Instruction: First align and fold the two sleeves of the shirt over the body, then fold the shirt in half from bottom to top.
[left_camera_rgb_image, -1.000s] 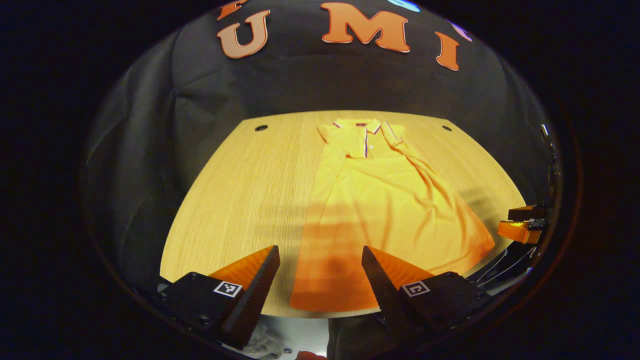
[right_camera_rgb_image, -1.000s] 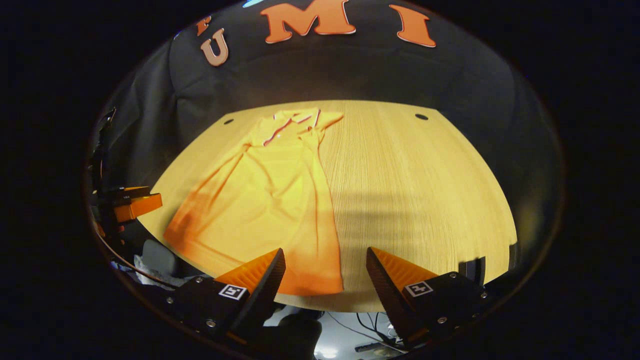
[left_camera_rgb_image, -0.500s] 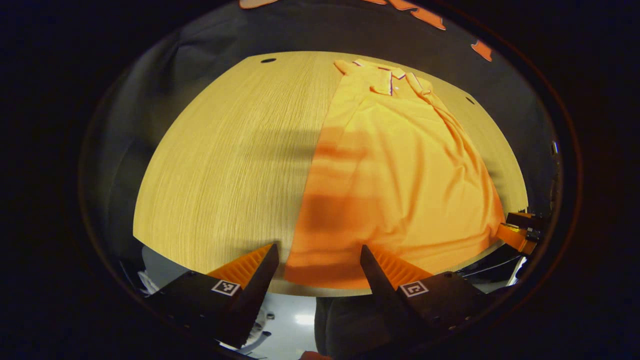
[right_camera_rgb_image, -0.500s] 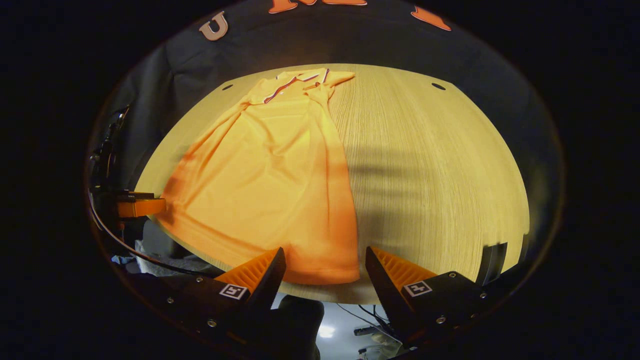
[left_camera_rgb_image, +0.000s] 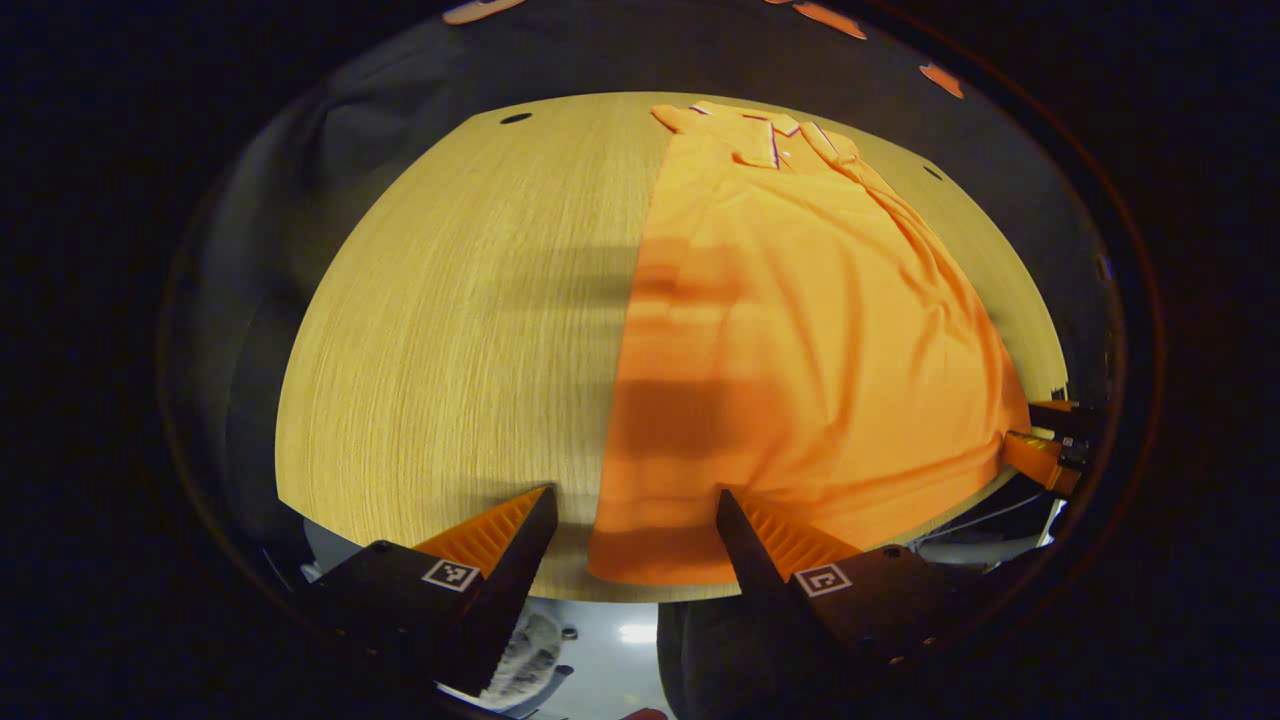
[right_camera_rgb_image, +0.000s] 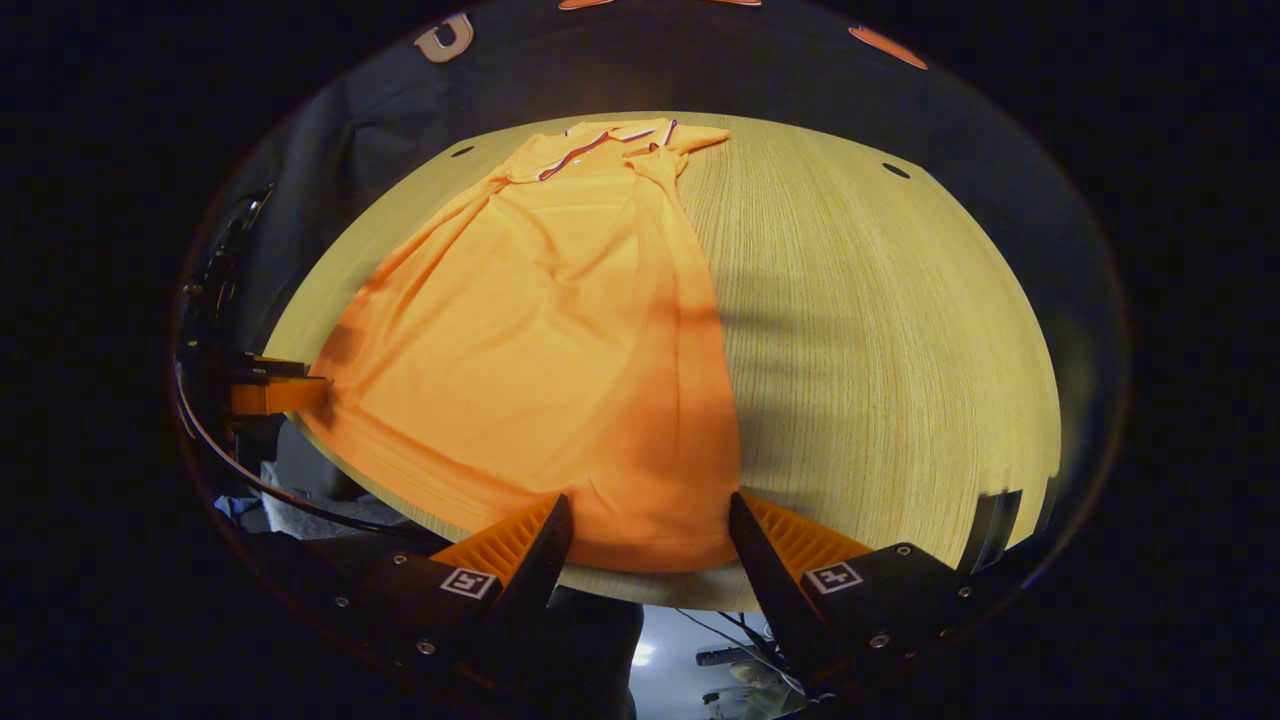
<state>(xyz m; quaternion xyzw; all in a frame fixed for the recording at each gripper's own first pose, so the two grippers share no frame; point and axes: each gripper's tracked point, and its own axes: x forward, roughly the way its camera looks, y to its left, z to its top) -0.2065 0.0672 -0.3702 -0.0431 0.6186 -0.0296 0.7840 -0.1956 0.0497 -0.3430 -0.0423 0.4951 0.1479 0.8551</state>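
Note:
An orange polo shirt (left_camera_rgb_image: 800, 330) (right_camera_rgb_image: 560, 340) lies flat on the wooden table (left_camera_rgb_image: 450, 320) (right_camera_rgb_image: 880, 330), collar at the far edge, both sleeves folded in over the body. My left gripper (left_camera_rgb_image: 635, 500) is open just above the hem's left corner at the near table edge. My right gripper (right_camera_rgb_image: 650, 505) is open over the hem's right corner. Each gripper also shows far off in the other's view: the right gripper (left_camera_rgb_image: 1040, 455), the left gripper (right_camera_rgb_image: 270, 395). Neither touches the cloth as far as I can tell.
The table carries two small dark holes (left_camera_rgb_image: 516, 118) (right_camera_rgb_image: 896, 170) near its far corners. Black cloth walls stand behind it. Below the near edge lie the floor and some cables (right_camera_rgb_image: 300, 500).
Both grippers tipped down and moved toward the near hem. The shirt now looms larger in both views and the hem corners sit between the open fingers. The shirt itself has not moved.

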